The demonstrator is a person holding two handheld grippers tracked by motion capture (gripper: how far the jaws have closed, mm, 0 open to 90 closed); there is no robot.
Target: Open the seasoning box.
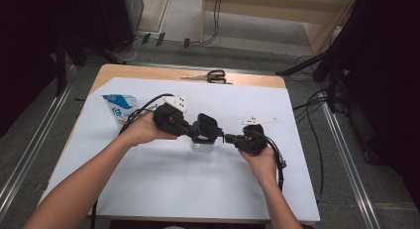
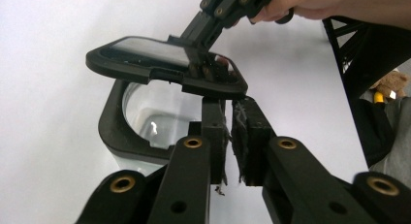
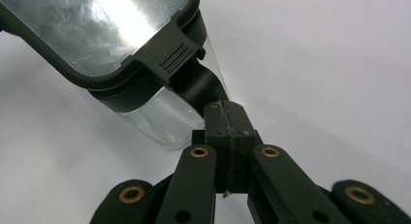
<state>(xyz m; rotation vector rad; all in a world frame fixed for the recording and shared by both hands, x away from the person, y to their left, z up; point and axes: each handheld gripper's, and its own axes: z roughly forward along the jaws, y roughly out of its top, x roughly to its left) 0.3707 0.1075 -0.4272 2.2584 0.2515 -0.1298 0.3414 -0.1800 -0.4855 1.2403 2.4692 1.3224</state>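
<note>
Glass container (image 1: 203,145) with a black rim sits at the middle of the surface (image 1: 163,184), on the white sheet that covers most of it, between my two hands. Its black-framed lid (image 1: 207,127) is tilted up over the opening, raised on one side. My left claw (image 2: 229,132) has its jaws drawn nearly together just under the lid's edge, against the container's rim; I cannot tell whether the pads pinch anything. My right claw (image 3: 227,118) is pressed together, its tip at the black rim of the container just below the lid's latch tab (image 3: 175,56); from the left gripper view it reaches onto the lid from above.

The white sheet is plain and smooth, and a strip of bare wood (image 1: 148,73) shows along the far edge. A pair of black-handled scissors (image 1: 210,77) lies on that wooden strip. A blue-and-white pouch (image 1: 120,107) stands near the far left corner of the sheet. Beyond the surface the floor is grey, with cables (image 1: 215,21) trailing across it and dark stands on either side.
</note>
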